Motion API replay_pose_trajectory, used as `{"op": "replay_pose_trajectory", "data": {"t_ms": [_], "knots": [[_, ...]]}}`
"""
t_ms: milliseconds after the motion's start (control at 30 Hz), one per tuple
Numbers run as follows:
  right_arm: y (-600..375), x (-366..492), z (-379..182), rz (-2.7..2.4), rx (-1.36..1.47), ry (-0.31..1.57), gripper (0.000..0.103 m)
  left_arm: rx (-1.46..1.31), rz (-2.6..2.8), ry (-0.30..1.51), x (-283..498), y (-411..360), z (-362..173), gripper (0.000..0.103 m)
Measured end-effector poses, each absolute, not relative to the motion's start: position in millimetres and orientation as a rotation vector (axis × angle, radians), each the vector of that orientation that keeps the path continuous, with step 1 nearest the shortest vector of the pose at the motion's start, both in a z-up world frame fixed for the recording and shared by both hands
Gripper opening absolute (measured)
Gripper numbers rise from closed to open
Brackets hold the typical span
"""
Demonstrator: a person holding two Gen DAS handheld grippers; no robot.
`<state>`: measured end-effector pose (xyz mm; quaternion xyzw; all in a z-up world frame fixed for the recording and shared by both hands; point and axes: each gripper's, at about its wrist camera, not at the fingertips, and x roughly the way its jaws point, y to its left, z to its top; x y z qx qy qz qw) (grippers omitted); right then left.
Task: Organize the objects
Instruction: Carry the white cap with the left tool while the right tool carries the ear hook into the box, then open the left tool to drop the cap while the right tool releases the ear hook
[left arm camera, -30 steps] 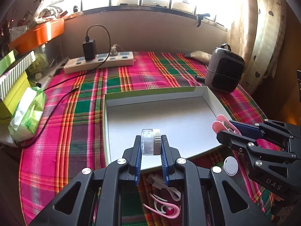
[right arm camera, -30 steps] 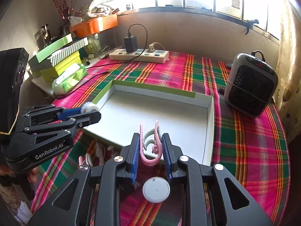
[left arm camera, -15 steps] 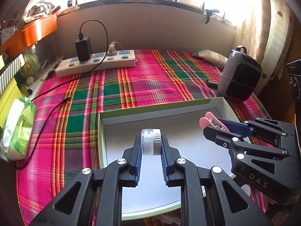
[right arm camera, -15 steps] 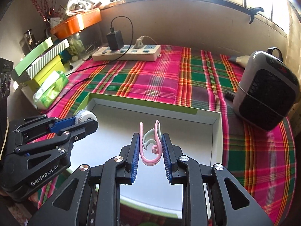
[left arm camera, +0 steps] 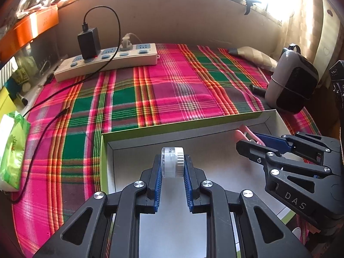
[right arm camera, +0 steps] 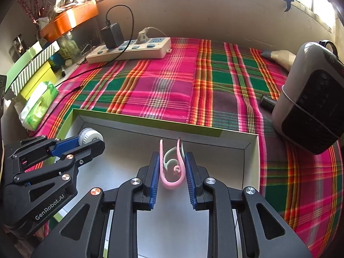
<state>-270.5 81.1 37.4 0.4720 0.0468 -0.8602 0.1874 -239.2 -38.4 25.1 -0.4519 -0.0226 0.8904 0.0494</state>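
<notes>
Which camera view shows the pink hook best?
The right wrist view: the pink hook stands whole and centred between the right gripper's pads. The left wrist view shows only its pink tips past that gripper, seen from the side.

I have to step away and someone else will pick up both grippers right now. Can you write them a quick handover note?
Left gripper: shut on the small clear jar with a white cap, held over the left part of the box.
Right gripper: shut on the pink and pale green clips, held over the middle of the same box, near its far wall.
Done: both items picked up and brought over the box.
Left: lower and release each inside. The box floor in view is bare. A white item shows outside the near edge; what it is cannot be told.
</notes>
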Motion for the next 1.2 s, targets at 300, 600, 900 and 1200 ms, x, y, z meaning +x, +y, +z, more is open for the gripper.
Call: {"op": "replay_pose_trajectory", "data": {"t_ms": [300,600,900,1200], "knots": [[79.5,-274.7,32.1,-2.424,1.336,0.15,0.025,-1.404,2.708,-0.048,-245.1,-37.4,17.5,0.017],[78.9,-276.9,30.6,-2.432,1.338,0.149,0.025,-1.404,2.711,-0.062,-246.0,-37.7,16.2,0.017],[79.3,-277.0,29.9,-2.441,1.339,0.137,0.025,-1.409,2.711,-0.052,-246.5,-37.0,17.3,0.022],[82.2,-276.2,29.7,-2.45,1.346,0.125,0.04,-1.412,2.72,-0.038,-243.9,-32.8,18.5,0.031]]}}
